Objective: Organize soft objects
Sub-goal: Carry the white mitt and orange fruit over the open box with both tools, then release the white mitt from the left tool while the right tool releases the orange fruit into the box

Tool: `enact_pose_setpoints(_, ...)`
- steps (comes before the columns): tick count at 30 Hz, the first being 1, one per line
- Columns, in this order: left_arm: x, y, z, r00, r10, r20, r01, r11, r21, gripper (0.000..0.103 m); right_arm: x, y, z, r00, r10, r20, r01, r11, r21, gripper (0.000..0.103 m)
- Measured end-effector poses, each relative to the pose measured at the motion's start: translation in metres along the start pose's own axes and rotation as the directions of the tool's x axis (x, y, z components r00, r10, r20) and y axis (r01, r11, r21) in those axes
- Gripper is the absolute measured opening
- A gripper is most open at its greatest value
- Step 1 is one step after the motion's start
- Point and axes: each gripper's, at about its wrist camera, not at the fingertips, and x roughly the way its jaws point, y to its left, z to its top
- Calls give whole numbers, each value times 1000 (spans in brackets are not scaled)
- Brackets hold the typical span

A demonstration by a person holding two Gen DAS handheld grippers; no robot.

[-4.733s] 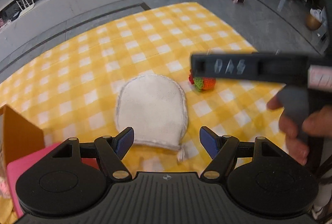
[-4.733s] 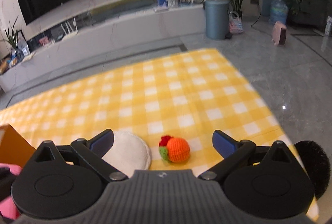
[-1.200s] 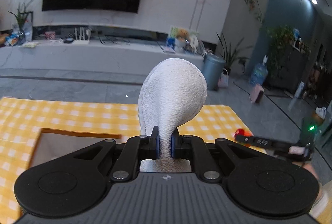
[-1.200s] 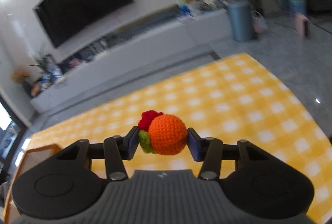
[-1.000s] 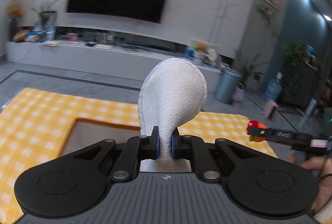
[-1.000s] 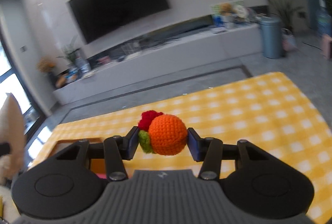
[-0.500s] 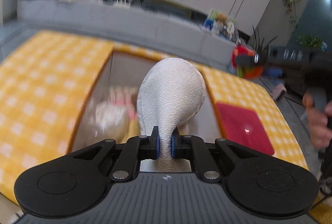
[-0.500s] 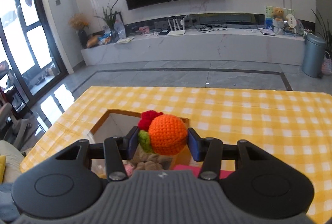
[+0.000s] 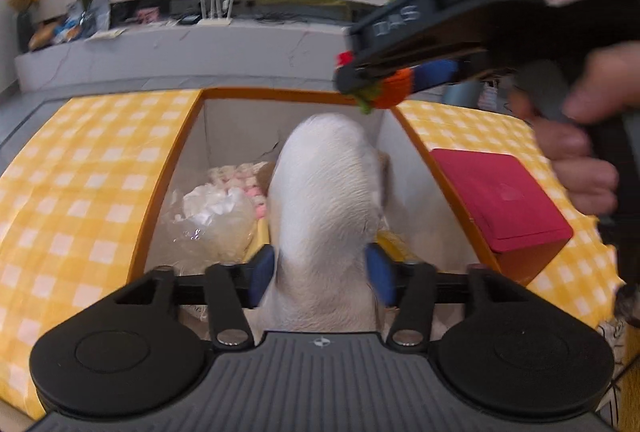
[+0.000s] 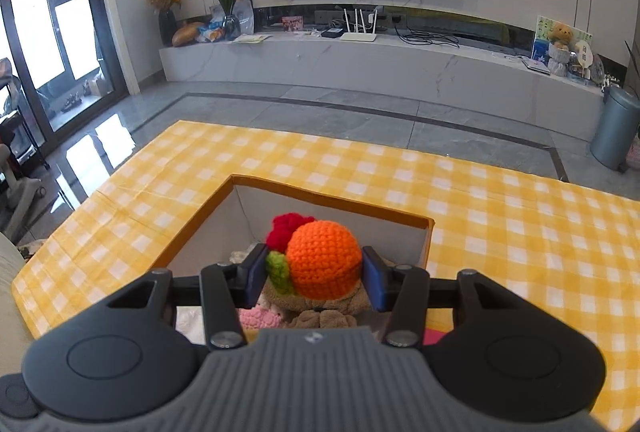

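My left gripper point(image 9: 320, 274) stands open over the orange-rimmed box point(image 9: 168, 167), with the white fleece mitt point(image 9: 324, 199) lying loose between the blue pads and hanging into the box. My right gripper point(image 10: 314, 272) is shut on an orange crocheted ball point(image 10: 324, 258) with red and green tufts, and holds it above the same box point(image 10: 192, 228). In the left wrist view that gripper point(image 9: 380, 91) hovers over the box's far rim with the ball point(image 9: 394, 91).
The box holds a clear plastic bag point(image 9: 212, 216), pink-and-white knitted pieces point(image 9: 244, 175) and brown plush point(image 10: 320, 306). A red lid point(image 9: 496, 195) lies on the box's right side. The yellow checked cloth point(image 10: 500, 216) covers the table.
My left gripper's jaws have opened, letting go of the white mitt over the box. My right gripper has come closer above the box, still holding the ball.
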Motion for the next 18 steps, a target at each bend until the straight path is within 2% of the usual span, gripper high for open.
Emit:
enact_pose_setpoints(1, -4, 1, 0, 1000, 15, 16, -15, 1000, -14, 81, 1, 1, 1, 1000, -5, -1, 5, 1000, -2, 49)
enact_pose_setpoints(2, -7, 3, 1, 999, 39, 11, -38, 998, -47, 87, 1, 2, 3, 1000, -10, -1, 10, 1000, -7, 49)
enact_pose_setpoints(4, -11, 11, 5, 998, 51, -28, -53, 992, -114, 87, 3, 4, 8, 1000, -18, 1, 18, 1000, -10, 49)
enact_pose_setpoints(6, -20, 16, 6, 999, 41, -8, -41, 988, -151, 87, 4, 7, 13, 1000, -15, -3, 15, 1000, -11, 49)
enact_pose_setpoints(11, -31, 23, 5, 994, 103, 35, -97, 986, -134, 88, 27, 17, 23, 998, 40, -52, -39, 999, 6, 49)
enact_pose_setpoints(15, -25, 31, 9, 993, 112, 33, -106, 984, -141, 90, 57, 27, 25, 988, 98, -119, -92, 994, 57, 49)
enact_pose_setpoints(18, -20, 34, 9, 992, 118, 35, -113, 987, -112, 90, 80, 36, 24, 984, 81, -160, -73, 996, 51, 49)
